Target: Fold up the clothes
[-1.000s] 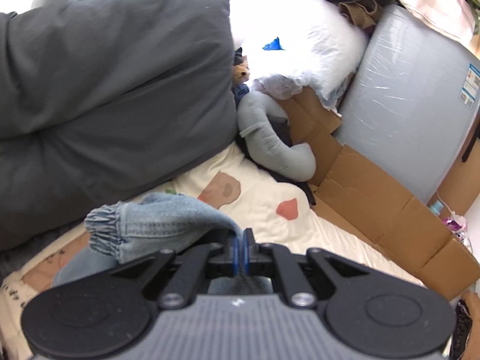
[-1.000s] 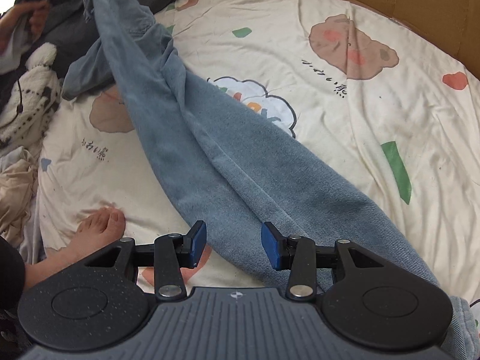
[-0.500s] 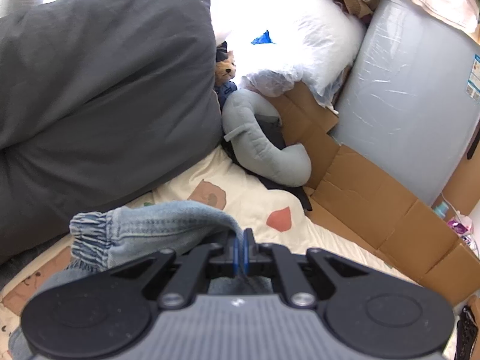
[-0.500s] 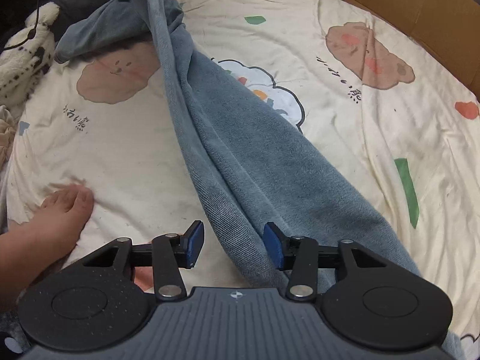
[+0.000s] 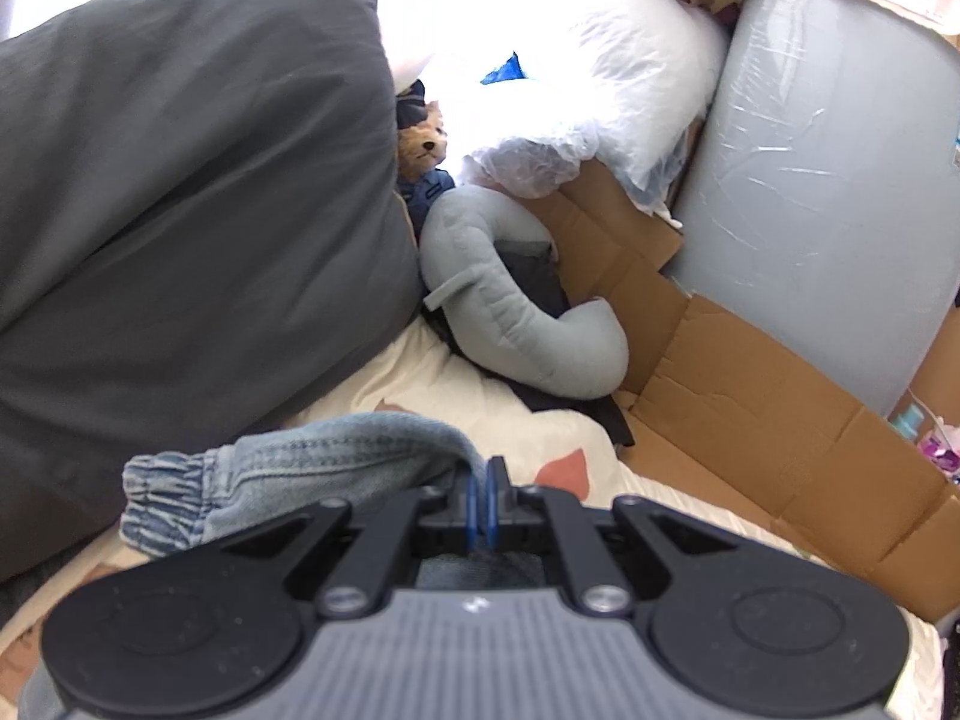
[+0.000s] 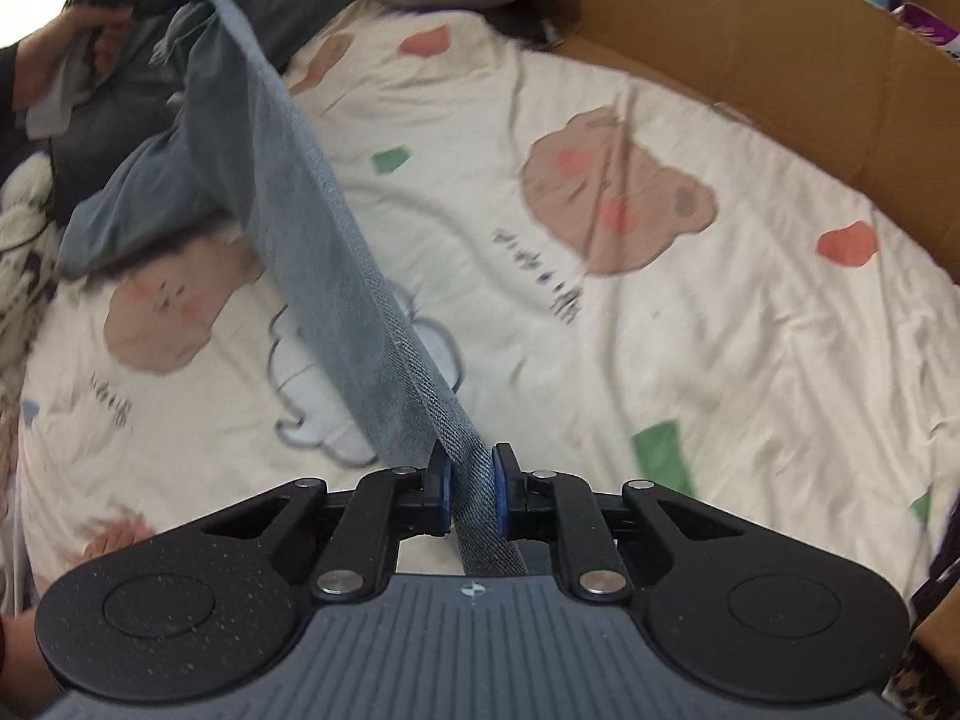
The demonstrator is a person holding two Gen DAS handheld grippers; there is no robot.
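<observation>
The step in hand looked like stretching a pair of blue jeans (image 6: 312,240) taut between the two grippers before laying them flat for a fold, and doing it well would call for keeping both pinches firm, drawing the hands apart evenly so the leg lost its twist, and lowering the cloth onto the open middle of the bed (image 6: 690,360) rather than toward the cardboard (image 6: 720,30) along its far edge. The right gripper (image 6: 471,489) had its jaws closing on a narrow, bunched strip of denim that ran straight between the blue pads (image 6: 442,489), which already touched it on both sides. From there the leg rose in a tight band toward the upper left of the right wrist view, hanging clear of the cartoon-printed sheet, with a loose fold of it resting near the bed's left edge. The left gripper (image 5: 480,504) had its jaws pressed together on the jeans near the elastic cuff (image 5: 165,504), which drooped just to the left of them above the sheet, close to the grey pillow (image 5: 180,180) and the grey neck pillow (image 5: 510,312) at the head of the bed.
</observation>
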